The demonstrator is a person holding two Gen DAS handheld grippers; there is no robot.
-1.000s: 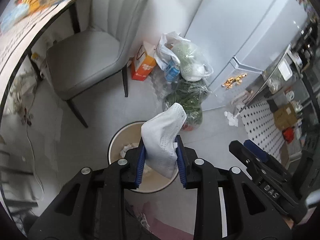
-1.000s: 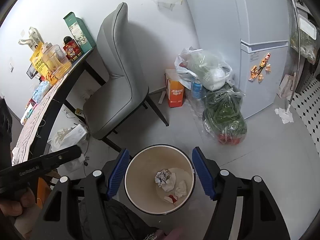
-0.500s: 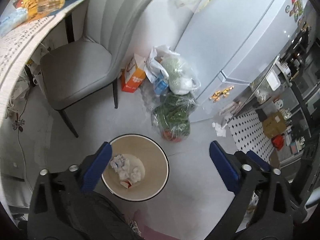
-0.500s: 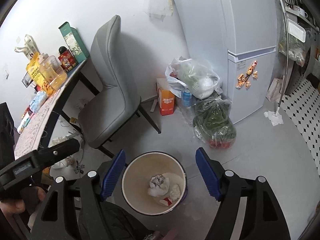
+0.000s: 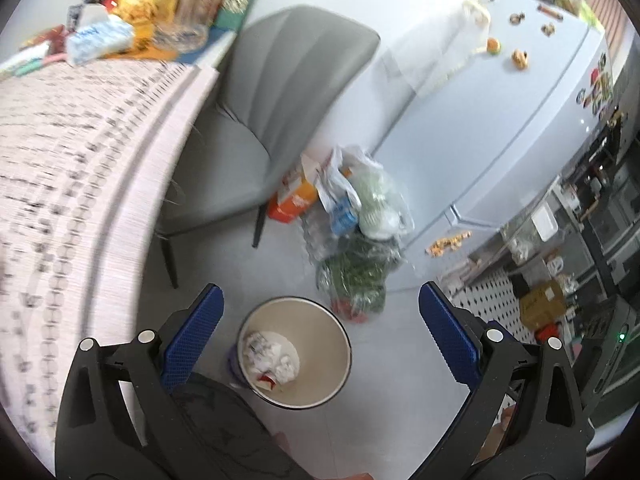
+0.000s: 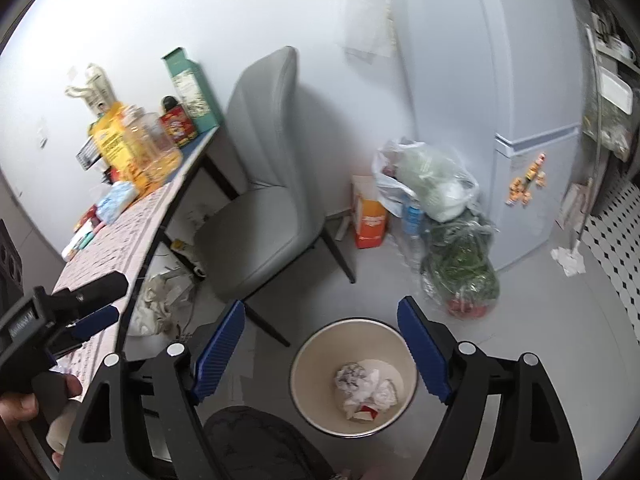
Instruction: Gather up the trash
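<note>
A round beige trash bin [image 5: 320,332] stands on the grey floor, with crumpled white paper and a red scrap [image 5: 272,360] lying in it. My left gripper [image 5: 318,296] hangs above the bin, open wide and empty. The right wrist view shows the same bin [image 6: 352,340] and its paper wads [image 6: 366,388] below my right gripper [image 6: 320,304]. That gripper's jaws are opening and nothing is between them. The left gripper's fingers [image 6: 100,284] show at the left edge of that view, over the table edge, with a hand beneath them.
A grey chair [image 6: 260,200] stands behind the bin beside a table [image 5: 80,160] with a patterned cloth, bottles and boxes. An orange carton [image 6: 370,220] and plastic bags of greens [image 6: 460,272] sit by the white fridge [image 6: 500,100]. A dark-clothed knee [image 5: 224,432] is near the bin.
The left gripper let go of the white wad, which now lies in the bin, and opened wide. Both grippers rose, so the bin looks smaller. The left view swung toward the table.
</note>
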